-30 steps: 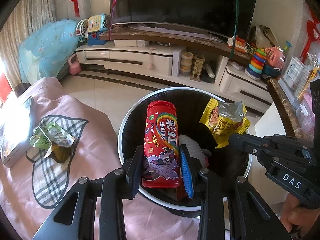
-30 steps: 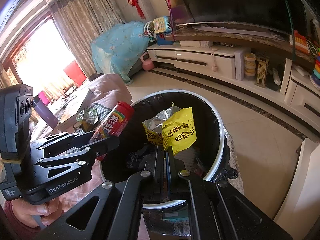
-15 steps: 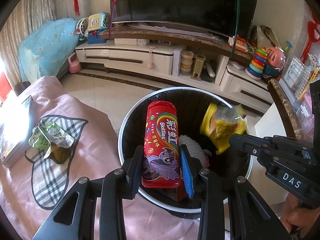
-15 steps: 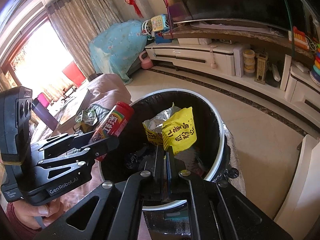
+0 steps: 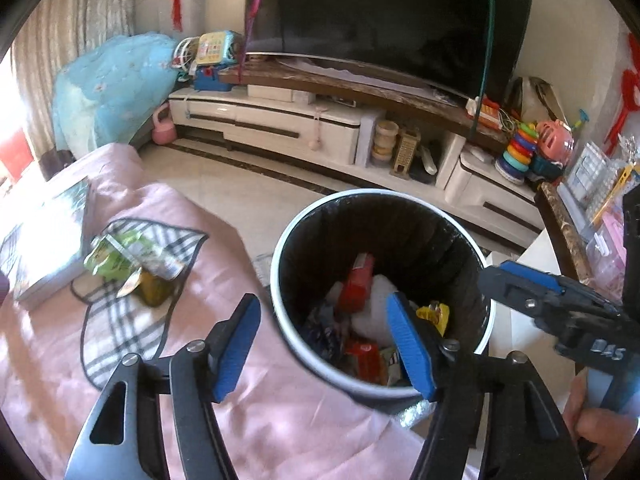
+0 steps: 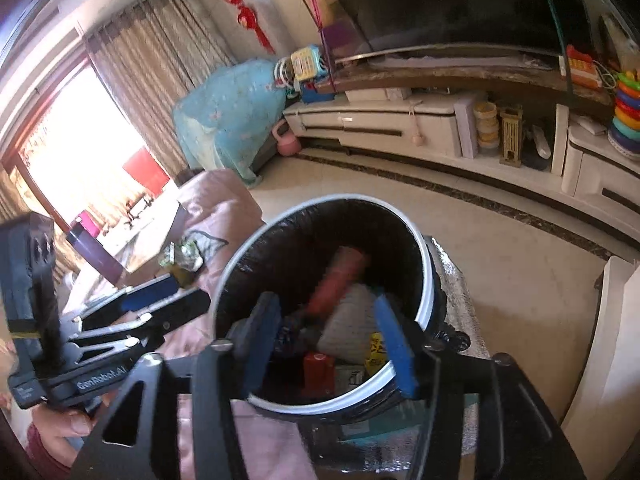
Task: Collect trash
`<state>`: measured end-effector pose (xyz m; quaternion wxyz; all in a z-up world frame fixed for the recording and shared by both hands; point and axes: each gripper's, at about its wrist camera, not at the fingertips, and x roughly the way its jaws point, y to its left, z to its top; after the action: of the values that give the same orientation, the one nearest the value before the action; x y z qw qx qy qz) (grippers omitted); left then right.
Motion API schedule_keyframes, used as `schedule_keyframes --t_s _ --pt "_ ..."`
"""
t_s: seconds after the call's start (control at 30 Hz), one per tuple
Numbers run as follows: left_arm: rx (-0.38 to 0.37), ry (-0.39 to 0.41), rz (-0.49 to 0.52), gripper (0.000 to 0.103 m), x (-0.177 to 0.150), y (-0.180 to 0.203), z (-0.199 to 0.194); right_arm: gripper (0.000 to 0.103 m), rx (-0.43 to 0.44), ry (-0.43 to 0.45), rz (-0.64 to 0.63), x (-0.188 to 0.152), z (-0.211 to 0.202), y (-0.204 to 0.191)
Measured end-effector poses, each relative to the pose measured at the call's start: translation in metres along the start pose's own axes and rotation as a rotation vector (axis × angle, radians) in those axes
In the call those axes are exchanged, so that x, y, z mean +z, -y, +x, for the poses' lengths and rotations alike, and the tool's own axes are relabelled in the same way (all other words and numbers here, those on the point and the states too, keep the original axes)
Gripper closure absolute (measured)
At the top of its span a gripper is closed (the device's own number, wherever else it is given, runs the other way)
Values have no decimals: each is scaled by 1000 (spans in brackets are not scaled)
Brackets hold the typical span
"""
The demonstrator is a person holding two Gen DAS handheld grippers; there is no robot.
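Observation:
A round bin with a white rim (image 5: 280,304) (image 6: 426,300) and black liner stands beside the pink-covered sofa. A red Skittles tube (image 5: 356,284) (image 6: 336,280) lies inside it, blurred, with a yellow wrapper (image 5: 434,314) (image 6: 376,350) and other trash. My left gripper (image 5: 324,340) is open and empty over the bin's near rim. My right gripper (image 6: 326,336) is open and empty above the bin. A green wrapper (image 5: 120,256) (image 6: 184,254) lies on the sofa's checked patch.
A pink blanket (image 5: 280,420) covers the sofa left of the bin. A book (image 5: 48,252) lies at the far left. A white TV cabinet (image 5: 280,128) with a TV and toys lines the far wall. A white side table (image 6: 612,352) stands on the right.
Both grippers have opened. The red Skittles tube and the yellow wrapper have dropped from them into the bin.

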<state>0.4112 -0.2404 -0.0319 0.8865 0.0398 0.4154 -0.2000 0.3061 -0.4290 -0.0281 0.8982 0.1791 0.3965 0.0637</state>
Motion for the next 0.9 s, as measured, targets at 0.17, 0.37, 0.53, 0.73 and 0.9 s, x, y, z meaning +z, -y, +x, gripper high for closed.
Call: schedule_keyframes --t_s 0.17,0.37,0.53,0.73,0.9 --pt "-12 26 -51 26 -31 -10 -34 15 22 50 16 -13 -20 -16" --pt "-21 61 -147 18 -93 -37 -80 1 43 94 36 -53 -46 -38" --pt "1 79 -200 18 -144 -49 -114 1 29 91 31 -94 -51 -55" --pt "47 182 -217 18 -185 -51 -173 1 -10 135 -52 -123 -74 -90" --pt "114 350 -187 5 -207 -45 -237 0 -58 359 -209 -123 -130 -133"
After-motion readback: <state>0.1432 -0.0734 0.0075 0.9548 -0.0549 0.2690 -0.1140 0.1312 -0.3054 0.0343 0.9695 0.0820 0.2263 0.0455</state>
